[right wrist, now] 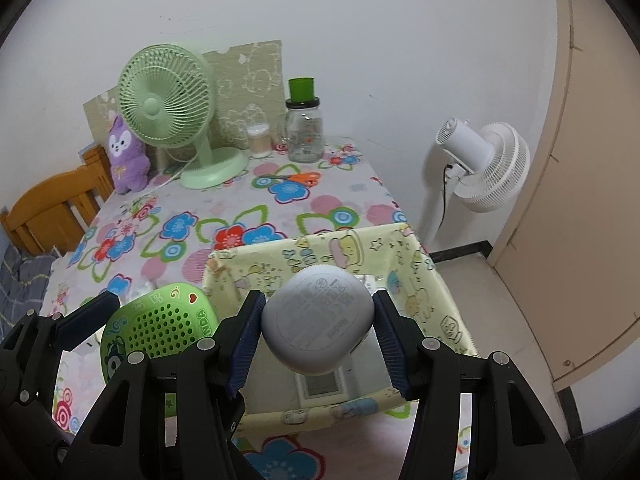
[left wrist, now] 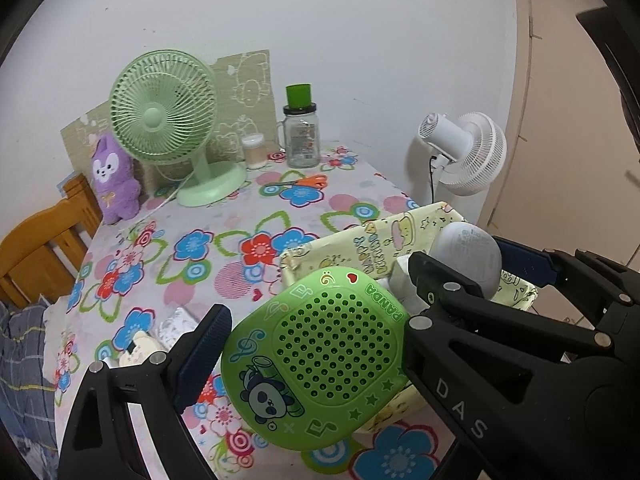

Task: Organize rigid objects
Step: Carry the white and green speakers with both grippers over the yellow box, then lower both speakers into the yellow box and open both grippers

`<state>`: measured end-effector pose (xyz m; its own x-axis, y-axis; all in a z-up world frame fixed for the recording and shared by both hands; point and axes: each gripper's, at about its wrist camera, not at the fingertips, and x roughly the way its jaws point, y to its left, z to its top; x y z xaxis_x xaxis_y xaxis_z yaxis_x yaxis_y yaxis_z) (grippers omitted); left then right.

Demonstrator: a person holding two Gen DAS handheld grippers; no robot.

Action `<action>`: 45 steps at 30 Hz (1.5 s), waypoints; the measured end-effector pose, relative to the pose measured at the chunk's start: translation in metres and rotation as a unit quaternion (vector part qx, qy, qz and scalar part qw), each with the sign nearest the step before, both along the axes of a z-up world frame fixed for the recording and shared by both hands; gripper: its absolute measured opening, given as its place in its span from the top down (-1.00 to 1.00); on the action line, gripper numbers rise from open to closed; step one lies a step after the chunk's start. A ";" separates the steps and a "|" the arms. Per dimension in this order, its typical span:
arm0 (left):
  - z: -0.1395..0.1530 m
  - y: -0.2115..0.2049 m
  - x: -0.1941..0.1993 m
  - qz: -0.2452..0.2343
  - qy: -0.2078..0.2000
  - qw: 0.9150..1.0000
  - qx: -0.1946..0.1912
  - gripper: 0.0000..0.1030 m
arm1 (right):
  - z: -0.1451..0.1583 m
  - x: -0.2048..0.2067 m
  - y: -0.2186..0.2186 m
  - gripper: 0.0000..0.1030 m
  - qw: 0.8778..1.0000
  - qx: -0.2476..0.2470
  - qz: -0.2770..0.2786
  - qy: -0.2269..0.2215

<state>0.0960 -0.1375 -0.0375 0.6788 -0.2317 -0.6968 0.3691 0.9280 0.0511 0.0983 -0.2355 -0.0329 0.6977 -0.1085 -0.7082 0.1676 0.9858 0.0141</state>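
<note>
My left gripper point(left wrist: 316, 344) is shut on a green panda case point(left wrist: 320, 360) with a perforated lid, held above the flowered table point(left wrist: 192, 216) just left of a yellow cartoon-print fabric bin point(left wrist: 356, 244). The green panda case also shows in the right wrist view point(right wrist: 156, 324). My right gripper point(right wrist: 318, 338) is shut on a grey-white rounded case point(right wrist: 318, 316), held over the open fabric bin point(right wrist: 416, 280). The rounded case also shows in the left wrist view point(left wrist: 468, 252). A white flat device point(right wrist: 322, 386) lies on the bin's floor.
A green desk fan point(left wrist: 168, 120), a purple plush point(left wrist: 114, 180), a small jar point(left wrist: 255, 151), a glass jar with green cap point(left wrist: 302, 132) and orange scissors point(left wrist: 300, 181) stand at the table's far side. A white floor fan point(left wrist: 464, 148) stands right; a wooden chair point(left wrist: 44, 236) left.
</note>
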 end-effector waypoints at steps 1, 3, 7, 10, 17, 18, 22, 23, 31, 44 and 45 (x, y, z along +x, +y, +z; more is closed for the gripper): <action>-0.001 -0.002 0.001 -0.001 0.001 1.000 0.001 -0.83 | -0.001 0.001 -0.003 -0.12 1.000 0.001 -0.002 0.001; -0.003 -0.008 0.003 -0.004 0.004 1.000 0.002 -0.83 | -0.002 0.002 -0.007 -0.12 1.000 0.001 -0.005 0.004; -0.009 -0.018 0.010 -0.011 0.012 1.000 0.007 -0.83 | -0.008 0.007 -0.018 -0.12 1.000 0.006 -0.012 0.013; -0.014 -0.026 0.014 -0.016 0.019 1.000 0.012 -0.83 | -0.015 0.012 -0.027 -0.12 1.000 0.011 -0.017 0.022; -0.027 -0.040 0.027 -0.024 0.036 0.999 0.024 -0.83 | -0.029 0.024 -0.041 -0.12 0.999 0.022 -0.025 0.042; -0.028 -0.042 0.029 -0.025 0.039 0.999 0.025 -0.83 | -0.031 0.025 -0.043 -0.12 0.998 0.023 -0.026 0.044; -0.035 -0.048 0.035 -0.030 0.049 0.998 0.030 -0.83 | -0.038 0.032 -0.049 -0.12 0.998 0.027 -0.028 0.057; -0.036 -0.050 0.035 -0.032 0.051 0.998 0.031 -0.83 | -0.039 0.033 -0.050 -0.12 0.997 0.028 -0.028 0.060; -0.049 -0.058 0.045 -0.041 0.075 0.996 0.035 -0.83 | -0.054 0.042 -0.059 -0.12 0.995 0.039 -0.035 0.082; -0.054 -0.065 0.050 -0.045 0.094 0.994 0.045 -0.83 | -0.060 0.045 -0.064 -0.15 0.994 0.046 -0.030 0.092; -0.054 -0.065 0.049 -0.046 0.095 0.993 0.044 -0.83 | -0.059 0.045 -0.064 -0.15 0.994 0.046 -0.029 0.092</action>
